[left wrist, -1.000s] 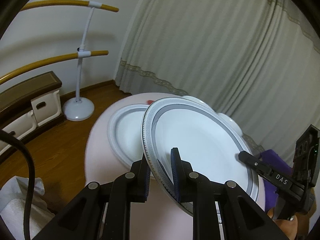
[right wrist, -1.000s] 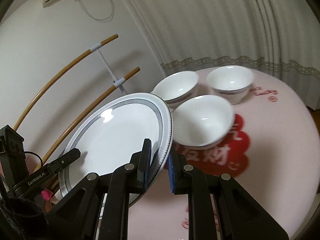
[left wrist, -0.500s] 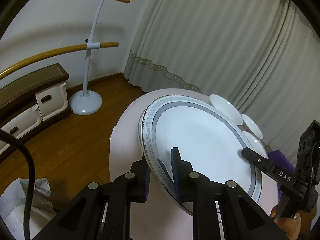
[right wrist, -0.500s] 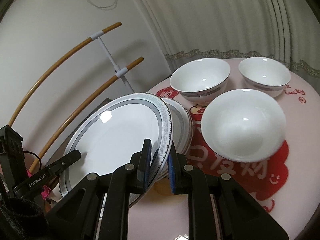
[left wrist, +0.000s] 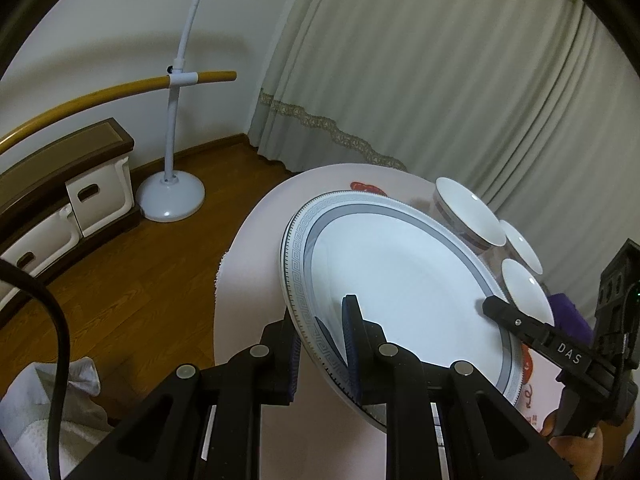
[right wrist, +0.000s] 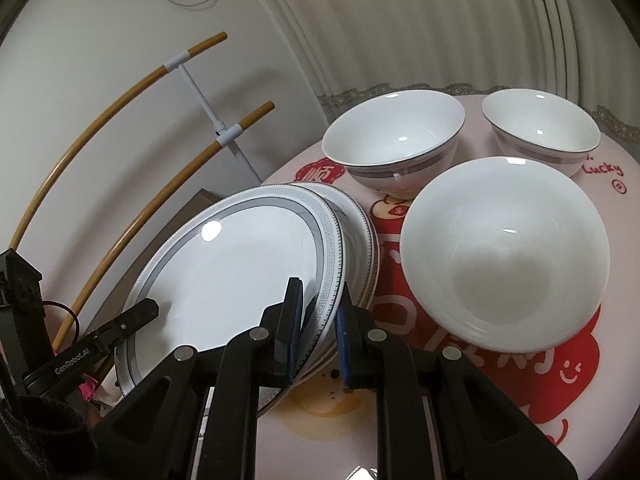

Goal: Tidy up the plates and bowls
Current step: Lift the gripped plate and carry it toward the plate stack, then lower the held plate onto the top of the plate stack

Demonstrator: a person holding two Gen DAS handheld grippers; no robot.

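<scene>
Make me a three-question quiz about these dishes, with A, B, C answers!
1. Where is the second plate?
A. under the held plate
B. inside a bowl
C. on the floor

2. How many bowls are on the table?
A. one
B. three
C. five

3. How is the held plate held?
A. by one hand-held gripper
B. lying free
C. by both hand-held grippers

Answers:
1 A: its rim peeks out beneath the held plate.
2 B: three white bowls stand there.
3 C: the left hand-held gripper and the right hand-held gripper each clamp its rim.
</scene>
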